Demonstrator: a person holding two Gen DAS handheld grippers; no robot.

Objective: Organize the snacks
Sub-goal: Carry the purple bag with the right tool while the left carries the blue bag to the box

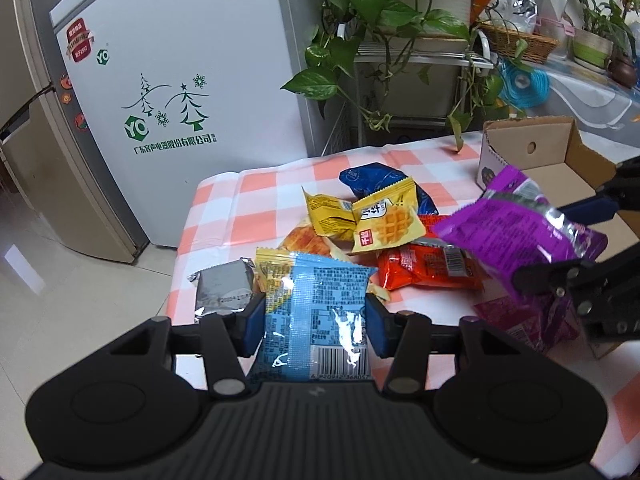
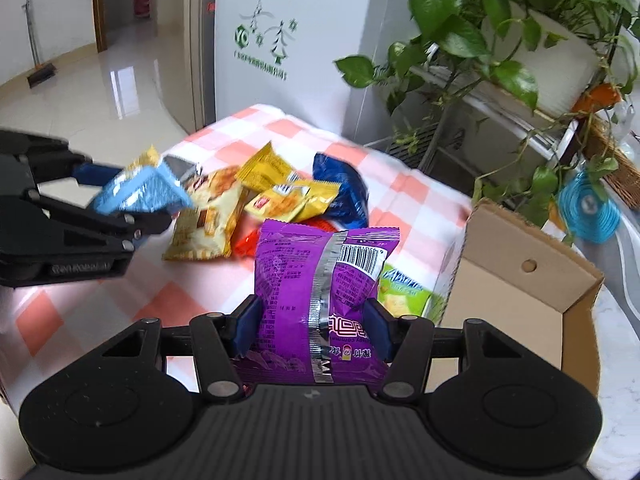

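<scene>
My left gripper [image 1: 314, 322] is shut on a light blue snack packet [image 1: 316, 312], held above the near edge of the checked table. From the right wrist view the same blue packet [image 2: 140, 194] hangs in the left gripper [image 2: 120, 196] at the left. My right gripper [image 2: 312, 326] is shut on a purple snack packet [image 2: 320, 292], which also shows at the right of the left wrist view as the purple packet [image 1: 520, 236]. A pile of yellow, red and dark blue packets [image 1: 384, 220] lies on the table between them. An open cardboard box [image 2: 520, 280] stands to the right.
The pink-and-white checked tablecloth [image 1: 248, 188] covers the table. A silver packet [image 1: 222, 288] lies by the left gripper. A green packet [image 2: 404, 292] sits beside the box. A white fridge [image 1: 180, 100] and a plant rack with trailing leaves [image 1: 400, 40] stand behind.
</scene>
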